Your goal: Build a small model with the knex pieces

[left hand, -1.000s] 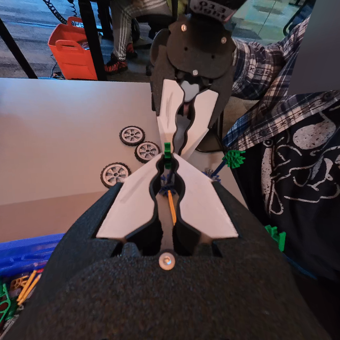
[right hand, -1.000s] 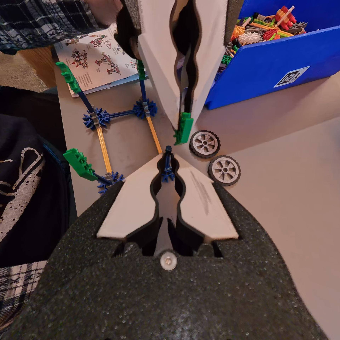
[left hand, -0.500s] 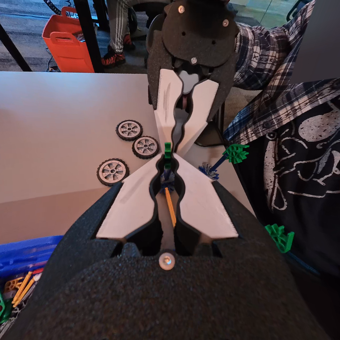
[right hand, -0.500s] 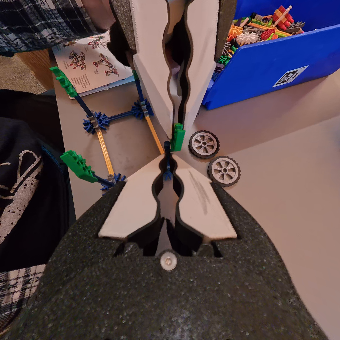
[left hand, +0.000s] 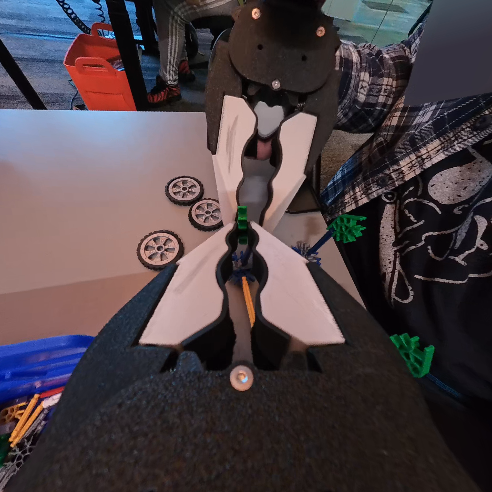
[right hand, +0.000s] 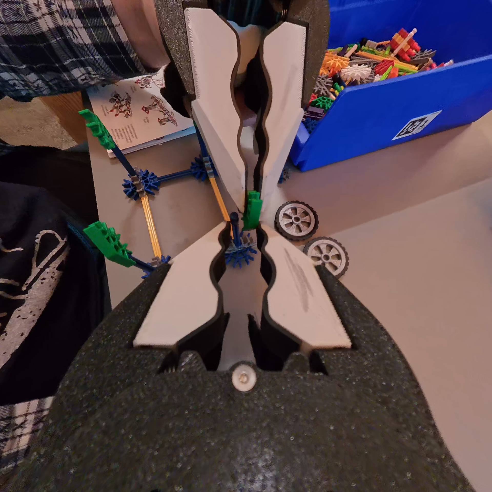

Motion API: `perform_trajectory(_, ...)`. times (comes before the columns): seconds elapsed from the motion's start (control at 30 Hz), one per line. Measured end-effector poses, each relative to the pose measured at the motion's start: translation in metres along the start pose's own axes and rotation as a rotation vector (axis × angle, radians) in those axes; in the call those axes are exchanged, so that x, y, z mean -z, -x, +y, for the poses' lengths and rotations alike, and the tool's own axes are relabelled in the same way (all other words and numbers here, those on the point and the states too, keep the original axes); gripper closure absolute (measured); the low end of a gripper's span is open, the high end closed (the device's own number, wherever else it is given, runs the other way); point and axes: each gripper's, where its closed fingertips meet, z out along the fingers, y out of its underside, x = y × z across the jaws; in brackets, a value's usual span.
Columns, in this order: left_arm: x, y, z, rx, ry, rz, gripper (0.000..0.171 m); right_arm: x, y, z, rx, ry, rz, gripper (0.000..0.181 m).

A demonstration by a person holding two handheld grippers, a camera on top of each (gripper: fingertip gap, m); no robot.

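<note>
**A:** What does the left gripper (left hand: 242, 225) have?

**B:** Its fingers are closed on a green connector (left hand: 242, 223), pinched at the very tips.

**A:** And the right gripper (right hand: 243, 226)?

**B:** Parted, gripping nothing. Its tips straddle a short dark blue rod (right hand: 234, 223) that stands up from a blue snowflake connector (right hand: 239, 254) of the rod frame (right hand: 149, 202) on the table (left hand: 80, 173).

**A:** Where is the green connector relative to that rod?

**B:** Just beside the rod's top end; touching or not, I cannot tell.

**A:** Anything else near the rod?

**B:** Grey wheels (right hand: 296, 220) lie just beside it, a blue bin (right hand: 399, 106) of loose pieces farther off, and a booklet (right hand: 138, 117) beyond the frame
</note>
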Motion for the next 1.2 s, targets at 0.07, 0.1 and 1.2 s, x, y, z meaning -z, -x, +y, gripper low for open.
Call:
perform_trajectory(0.07, 0.001, 0.000, 0.000, -0.002, -0.003, 0.002, 0.167, -0.001, -0.001, -0.002, 0.009, -0.005, 0.013, 0.166)
perform_trajectory(0.1, 0.001, -0.001, 0.000, -0.001, -0.003, 0.005, 0.167, -0.001, -0.001, -0.002, 0.004, -0.006, 0.011, 0.167)
perform_trajectory(1.2, 0.017, 0.000, 0.006, 0.027, -0.064, -0.058, 0.167, -0.022, 0.001, -0.009, -0.023, 0.016, 0.016, 0.168)
